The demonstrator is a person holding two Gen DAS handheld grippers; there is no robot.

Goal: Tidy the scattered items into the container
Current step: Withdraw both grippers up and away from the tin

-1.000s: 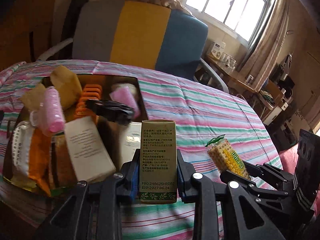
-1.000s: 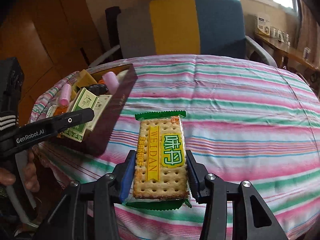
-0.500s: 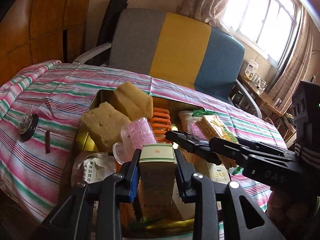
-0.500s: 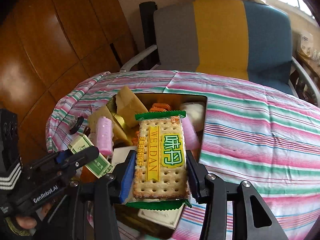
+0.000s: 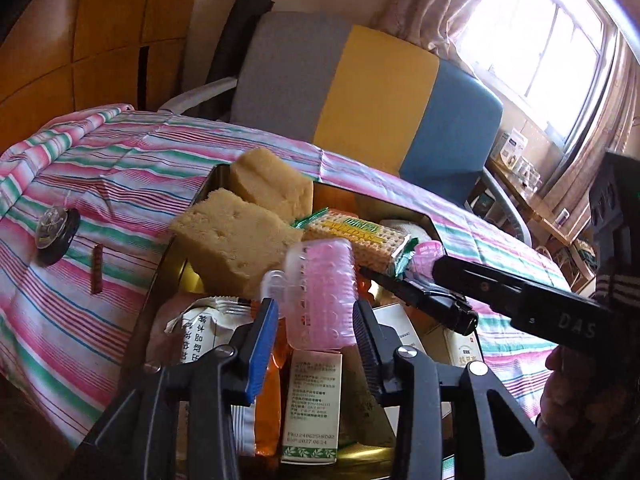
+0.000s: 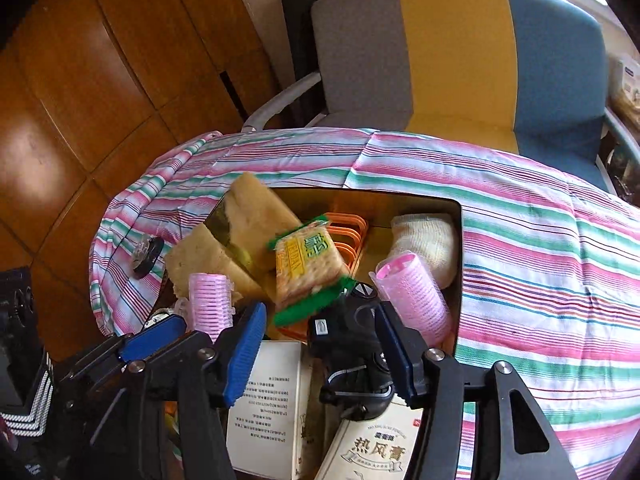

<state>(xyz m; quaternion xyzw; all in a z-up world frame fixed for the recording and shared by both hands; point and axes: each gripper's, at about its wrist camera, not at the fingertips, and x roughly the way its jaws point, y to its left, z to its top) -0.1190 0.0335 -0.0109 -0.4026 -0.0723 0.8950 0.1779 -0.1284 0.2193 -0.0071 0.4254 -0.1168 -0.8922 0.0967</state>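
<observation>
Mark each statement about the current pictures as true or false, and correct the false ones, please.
1. The right claw grips the cracker packet. False: the claw is open and the packet lies in the tin, on the other items.
2. Two tan sponges lean at the tin's far left corner. True.
3. The left claw is shut on the green-edged box. False: it is open, and the box lies in the tin below it.
4. A small round black and clear item lies on the striped cloth, outside the tin. True.
5. The tin holds only one pink roller. False: there are two.
</observation>
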